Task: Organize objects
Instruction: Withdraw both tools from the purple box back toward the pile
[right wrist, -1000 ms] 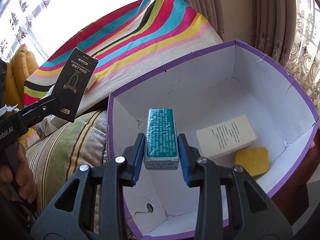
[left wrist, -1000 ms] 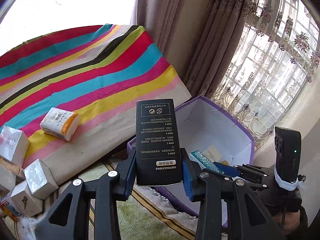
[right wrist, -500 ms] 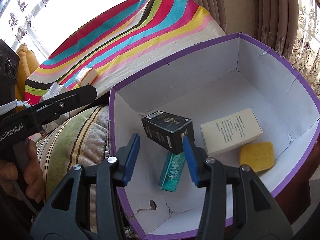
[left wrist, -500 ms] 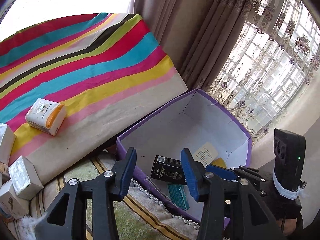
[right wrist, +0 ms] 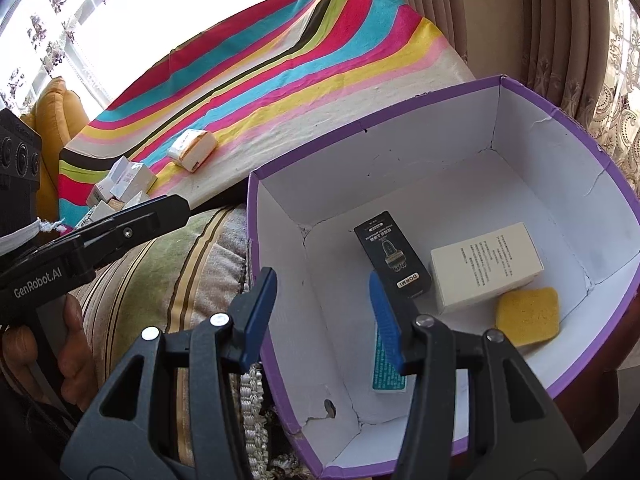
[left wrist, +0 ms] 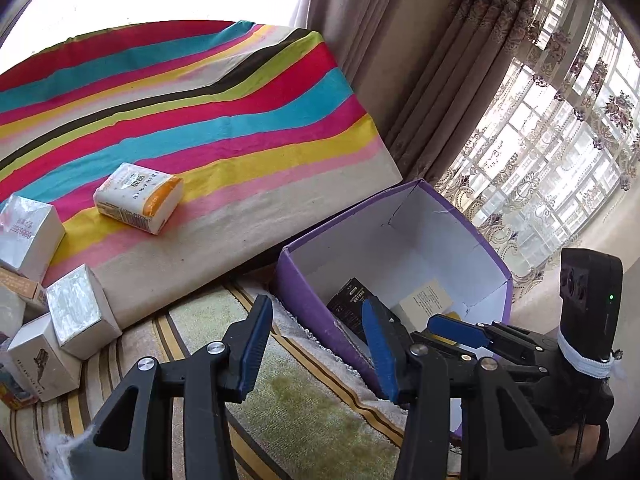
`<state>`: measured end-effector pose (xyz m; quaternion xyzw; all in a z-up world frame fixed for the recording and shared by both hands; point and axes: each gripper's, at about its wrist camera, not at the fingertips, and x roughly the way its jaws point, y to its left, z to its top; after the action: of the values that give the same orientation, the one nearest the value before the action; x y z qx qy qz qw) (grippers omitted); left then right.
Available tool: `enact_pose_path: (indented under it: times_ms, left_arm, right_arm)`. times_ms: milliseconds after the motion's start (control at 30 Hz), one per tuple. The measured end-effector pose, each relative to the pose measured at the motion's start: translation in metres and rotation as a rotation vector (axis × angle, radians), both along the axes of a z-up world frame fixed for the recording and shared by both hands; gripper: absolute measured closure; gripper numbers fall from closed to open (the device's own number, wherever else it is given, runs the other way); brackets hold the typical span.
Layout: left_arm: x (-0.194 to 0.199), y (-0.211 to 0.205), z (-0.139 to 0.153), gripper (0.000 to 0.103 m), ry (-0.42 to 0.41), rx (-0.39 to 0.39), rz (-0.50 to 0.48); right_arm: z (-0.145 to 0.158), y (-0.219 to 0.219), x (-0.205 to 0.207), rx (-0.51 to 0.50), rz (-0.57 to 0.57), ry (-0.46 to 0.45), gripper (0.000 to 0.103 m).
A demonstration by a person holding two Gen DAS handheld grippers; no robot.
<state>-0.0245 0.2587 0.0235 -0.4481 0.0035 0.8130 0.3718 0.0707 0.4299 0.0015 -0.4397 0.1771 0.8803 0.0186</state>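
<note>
Right wrist: black box (right wrist: 394,258) beyond opening right claw (right wrist: 322,316)

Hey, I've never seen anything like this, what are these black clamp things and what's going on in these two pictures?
Those are two hand-held grippers; a person holds one in each hand, and each carries a camera looking along its fingers. One picture looks past the left gripper, the other past the right gripper. Both are empty; the right one's jaws are opening. Below sits a purple box holding a black carton, a cream carton, a yellow sponge and a teal packet. On the striped cloth lie a tissue pack and several small white boxes.
</note>
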Motion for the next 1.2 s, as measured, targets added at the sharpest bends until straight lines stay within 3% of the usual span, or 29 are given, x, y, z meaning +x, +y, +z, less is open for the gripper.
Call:
enact_pose_path:
  times_ms: [333,533,700,1200]
  left_arm:
    - [0.011,-0.047,-0.003,0.054,0.010,0.018,0.086]
    - [0.022,-0.082,-0.002,0.054,0.024,0.047,0.154]
    - [0.026,-0.116,-0.002,0.054,0.017,0.073,0.235]
    - [0.032,-0.208,0.003,0.054,0.027,0.158,0.508]
  right_arm:
    - [0.013,-0.025,-0.005,0.065,0.059,0.017,0.050]
    - [0.018,-0.041,-0.010,0.040,0.090,0.018,0.047]
    - [0.021,-0.067,-0.016,0.052,0.152,0.019,0.041]
    - [0.024,-0.134,-0.041,0.097,0.295,0.013,0.036]
